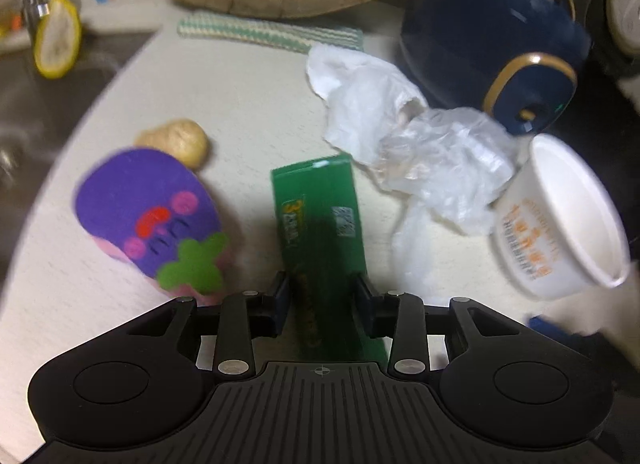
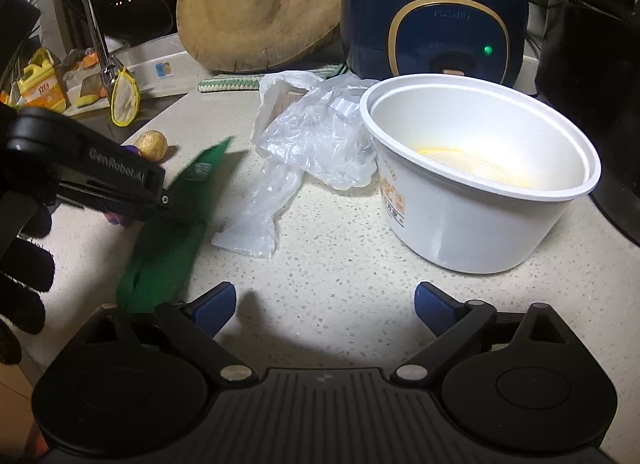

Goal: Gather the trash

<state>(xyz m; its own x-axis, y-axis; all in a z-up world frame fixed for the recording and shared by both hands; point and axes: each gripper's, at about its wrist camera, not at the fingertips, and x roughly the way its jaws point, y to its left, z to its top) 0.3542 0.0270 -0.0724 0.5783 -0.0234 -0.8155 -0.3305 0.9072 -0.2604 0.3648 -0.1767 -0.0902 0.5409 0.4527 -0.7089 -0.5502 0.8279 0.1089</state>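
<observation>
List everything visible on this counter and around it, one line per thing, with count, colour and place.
green box: 1, green, counter centre, between the left gripper's pads
plastic bag: 1, clear white, crumpled beside the bowl
paper bowl: 1, white with orange print, right of the bag
rice cooker: 1, navy with gold trim, behind the bowl
cutting board: 1, wooden, leaning at the back
striped cloth: 1, green and white, under the board
purple sponge: 1, purple, left of the box
ginger piece: 1, tan, behind the sponge
faucet: 1, metal, far left
left gripper: black, on the box
right gripper: black, open, empty
gloved hand: black, far left
</observation>
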